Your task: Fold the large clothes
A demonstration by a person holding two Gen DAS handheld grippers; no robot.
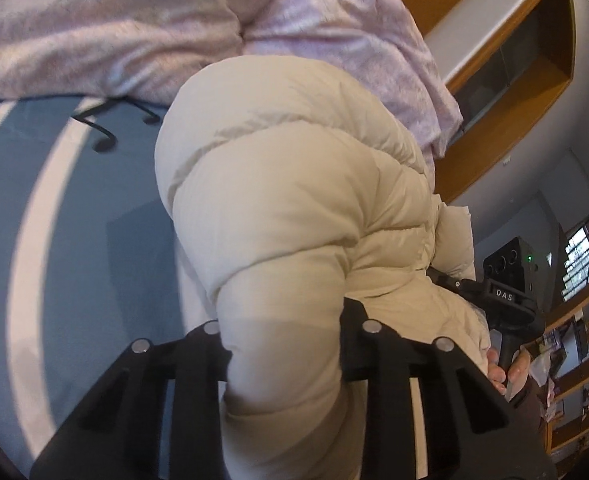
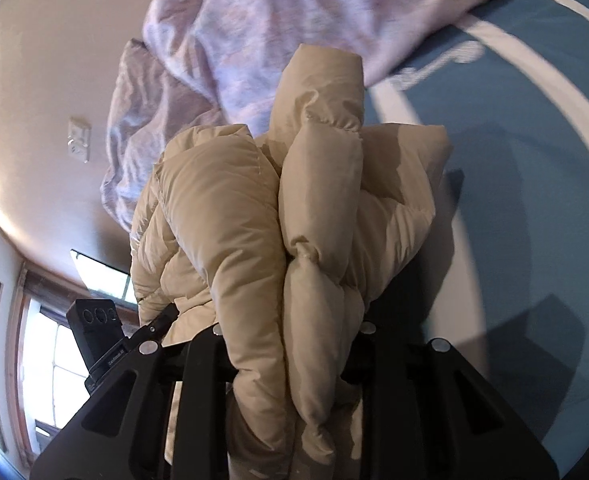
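A cream puffer jacket [image 1: 286, 208] hangs bunched in the air above the bed, held from both sides. My left gripper [image 1: 282, 344] is shut on a thick fold of it, and the padding bulges out between the black fingers. My right gripper [image 2: 290, 352] is shut on another bunched part of the jacket [image 2: 294, 208], with several quilted layers pressed together. In the left wrist view the right gripper's body [image 1: 510, 284] and the hand holding it show behind the jacket at the right. In the right wrist view the left gripper's body [image 2: 98, 328] shows at the lower left.
A blue bedsheet [image 1: 94, 240] with white curved stripes and music notes lies below. A crumpled lilac duvet [image 1: 134, 32] is piled at the bed's far side. Wooden shelves [image 1: 526, 80] and a window [image 2: 58, 360] stand by the walls.
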